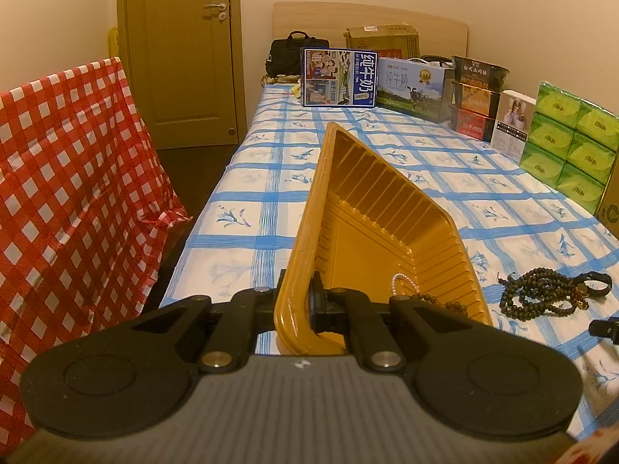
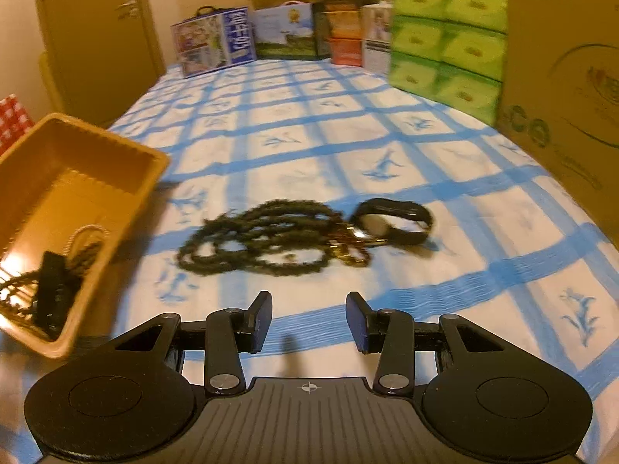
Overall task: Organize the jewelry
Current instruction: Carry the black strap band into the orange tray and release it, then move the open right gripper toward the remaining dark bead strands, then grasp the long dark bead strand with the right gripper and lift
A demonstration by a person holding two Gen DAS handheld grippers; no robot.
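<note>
My left gripper is shut on the near left rim of a yellow plastic tray and holds it tilted. Inside the tray lie a small pearl bracelet and a dark bead strand. The tray also shows at the left of the right wrist view. On the blue checked cloth a pile of dark bead necklaces lies beside a black wristwatch and a gold chain. My right gripper is open and empty, just short of the pile. The pile also shows in the left wrist view.
Milk cartons, snack boxes and green tissue packs line the back and right of the bed. A cardboard box stands at the right. A red checked cloth hangs at the left, past the bed edge.
</note>
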